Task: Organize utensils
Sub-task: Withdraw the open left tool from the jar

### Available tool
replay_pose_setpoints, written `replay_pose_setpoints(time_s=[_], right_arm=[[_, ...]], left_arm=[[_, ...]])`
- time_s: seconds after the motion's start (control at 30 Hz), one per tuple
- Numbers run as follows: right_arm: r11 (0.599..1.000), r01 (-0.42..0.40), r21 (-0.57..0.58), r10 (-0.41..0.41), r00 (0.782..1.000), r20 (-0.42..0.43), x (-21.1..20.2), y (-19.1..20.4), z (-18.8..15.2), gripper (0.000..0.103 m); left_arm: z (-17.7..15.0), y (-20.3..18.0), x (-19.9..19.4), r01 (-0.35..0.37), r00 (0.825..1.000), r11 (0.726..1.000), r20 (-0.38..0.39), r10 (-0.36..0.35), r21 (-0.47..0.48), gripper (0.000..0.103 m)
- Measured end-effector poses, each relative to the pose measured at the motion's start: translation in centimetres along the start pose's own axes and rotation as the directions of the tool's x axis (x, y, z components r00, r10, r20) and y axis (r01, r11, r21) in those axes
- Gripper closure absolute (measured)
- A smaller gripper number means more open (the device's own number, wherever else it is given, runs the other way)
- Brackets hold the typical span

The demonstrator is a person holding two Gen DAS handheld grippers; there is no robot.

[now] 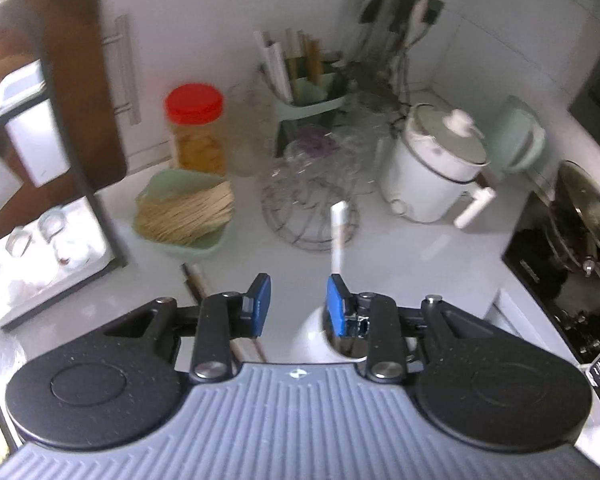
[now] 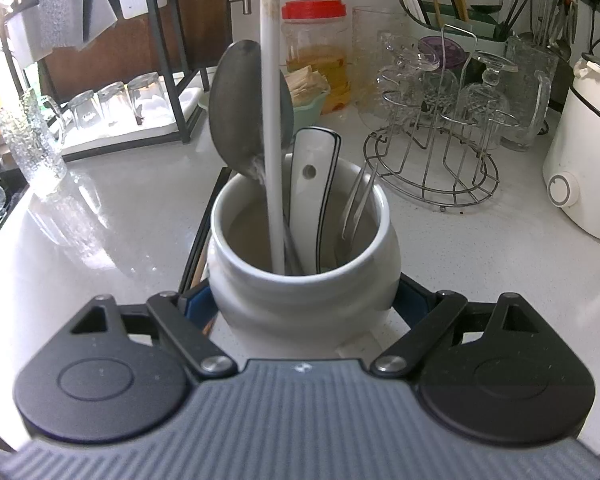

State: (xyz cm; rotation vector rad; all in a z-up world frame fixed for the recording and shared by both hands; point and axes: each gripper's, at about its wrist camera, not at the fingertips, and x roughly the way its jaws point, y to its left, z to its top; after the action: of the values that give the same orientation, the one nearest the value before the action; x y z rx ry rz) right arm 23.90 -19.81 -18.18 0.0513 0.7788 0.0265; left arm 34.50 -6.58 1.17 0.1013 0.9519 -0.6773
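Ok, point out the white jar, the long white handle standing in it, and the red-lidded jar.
white jar [image 2: 300, 300]: right wrist view, front wall below the rim.
long white handle [image 2: 271, 120]: right wrist view, mid-shaft.
red-lidded jar [image 1: 194, 103]: left wrist view, on the lid.

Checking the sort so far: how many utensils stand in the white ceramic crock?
4 in the white ceramic crock: a grey metal ladle at left, a long white handle beside it, a white black-edged spoon handle in the middle, a metal fork at right. Others may hide inside.

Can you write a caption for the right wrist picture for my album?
Right gripper holds a white utensil crock with a spoon and a white-handled utensil inside.
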Motion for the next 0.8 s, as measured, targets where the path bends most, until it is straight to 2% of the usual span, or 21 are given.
replay_pose_setpoints(time_s=[0.27,0.47,0.63,0.8], right_arm=[[1.0,0.002,0.009,-0.002,1.0,0.003,0.0,0.0,0.0,0.012],[1.0,0.009,0.013,-0.009,1.0,0.003,0.0,0.1,-0.1,0.012],[1.0,0.013,0.014,-0.013,1.0,-0.011,0.0,0.1,0.1,0.012],[1.0,0.018,0.013,-0.018,1.0,-0.014,-0.1,-0.5,0.0,0.012]], left_arm=[[-2.6,3.5,1.2,-0.012,1.0,0.996,0.025,0.014,-0.087,0.067],[-4.7,5.8,3.4,-0.005,1.0,0.981,0.0,0.005,-0.195,0.067],[-6.9,7.3,6.3,0.012,1.0,0.97,-0.008,-0.014,-0.245,0.067],[-8.5,7.7,9.7,-0.01,0.999,0.967,-0.035,0.001,-0.254,0.067]])
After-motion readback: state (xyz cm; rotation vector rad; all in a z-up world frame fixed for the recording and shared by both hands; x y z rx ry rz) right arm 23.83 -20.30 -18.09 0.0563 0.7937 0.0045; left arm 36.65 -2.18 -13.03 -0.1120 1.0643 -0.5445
